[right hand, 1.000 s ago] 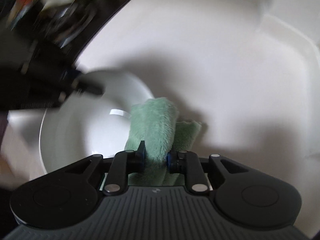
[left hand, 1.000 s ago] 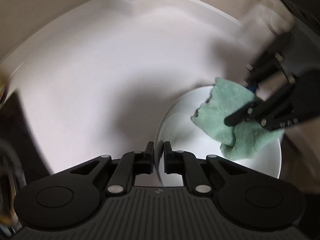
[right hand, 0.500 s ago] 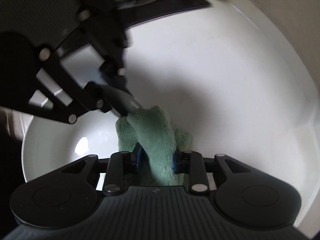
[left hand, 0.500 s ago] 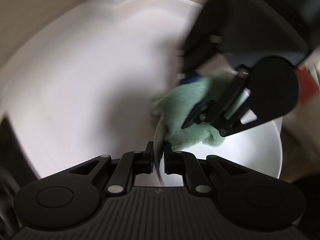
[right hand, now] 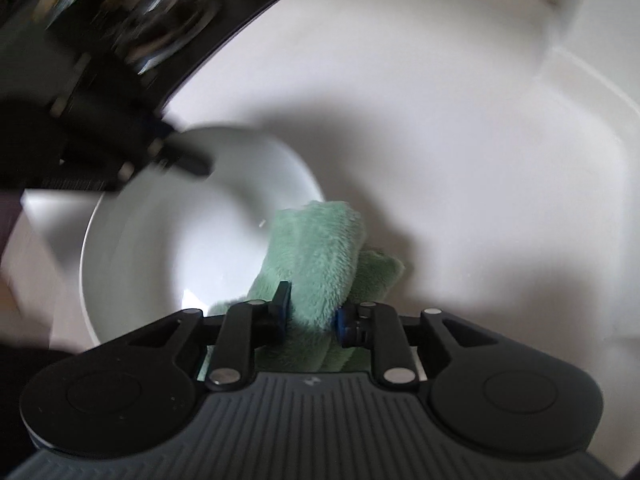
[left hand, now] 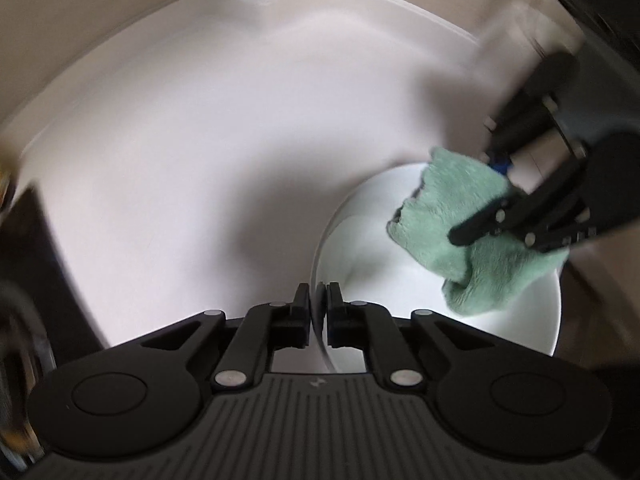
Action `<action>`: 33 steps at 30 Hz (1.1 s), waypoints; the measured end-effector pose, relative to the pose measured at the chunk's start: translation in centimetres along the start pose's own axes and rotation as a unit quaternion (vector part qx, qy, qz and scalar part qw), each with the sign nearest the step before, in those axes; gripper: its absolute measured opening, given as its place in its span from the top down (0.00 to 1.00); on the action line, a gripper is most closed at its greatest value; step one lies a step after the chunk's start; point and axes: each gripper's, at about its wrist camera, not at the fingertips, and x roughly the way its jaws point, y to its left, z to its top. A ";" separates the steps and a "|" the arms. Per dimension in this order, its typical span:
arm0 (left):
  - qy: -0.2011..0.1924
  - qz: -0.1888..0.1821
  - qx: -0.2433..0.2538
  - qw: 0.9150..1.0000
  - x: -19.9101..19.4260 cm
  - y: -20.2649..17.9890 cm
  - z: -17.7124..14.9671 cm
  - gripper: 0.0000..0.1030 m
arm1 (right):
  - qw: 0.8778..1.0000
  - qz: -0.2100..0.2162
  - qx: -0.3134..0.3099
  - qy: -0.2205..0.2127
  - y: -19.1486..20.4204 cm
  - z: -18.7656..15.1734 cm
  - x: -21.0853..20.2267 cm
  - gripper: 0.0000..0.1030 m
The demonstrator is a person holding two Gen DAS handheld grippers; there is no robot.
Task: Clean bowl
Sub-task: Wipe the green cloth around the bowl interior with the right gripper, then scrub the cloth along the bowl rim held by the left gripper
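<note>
**Cloth at the bowl's far wall, rim pinned from the near side**

The round white ceramic bowl (left hand: 460, 308) sits on the white table (left hand: 200, 160), glossy and plain inside. The left gripper (left hand: 319, 300) grips its near rim edge-on, fingers nearly together and closing on it. Across the bowl, the right gripper (right hand: 310, 312) pinches a bunched mint-green fleecy cloth (right hand: 316, 256) between half-spread fingers that are easing slightly wider; the cloth's long fold runs up over the bowl's right wall and rim, so the right hand is the wiping one.
</note>
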 end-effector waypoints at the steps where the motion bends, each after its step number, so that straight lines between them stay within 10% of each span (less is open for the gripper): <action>1: 0.003 0.002 0.013 1.000 0.0 -0.1 0.2 0.93 | 1.000 -0.005 -0.027 0.009 0.1 0.4 0.1 0.79; 6: 0.005 -0.022 0.063 0.998 -0.6 0.5 0.9 0.94 | 0.979 -0.048 -0.195 0.016 1.6 3.5 0.6 0.77; 11: -0.011 -0.022 0.014 1.000 -1.5 1.1 0.6 0.92 | 0.978 -0.032 -0.206 -0.015 2.5 4.6 1.0 0.76; 18: -0.028 0.001 -0.110 0.993 -4.4 3.1 -3.2 0.85 | 0.997 -0.021 0.019 -0.073 -2.0 1.4 -0.4 0.81; 22: -0.027 0.012 -0.090 0.996 -4.7 2.9 -3.5 0.94 | 0.993 -0.017 0.078 -0.083 -2.4 -1.5 -1.3 0.83; 33: -0.013 -0.011 0.031 0.999 0.1 -1.6 1.4 0.93 | 0.987 -0.052 -0.151 0.006 0.9 2.7 0.3 0.79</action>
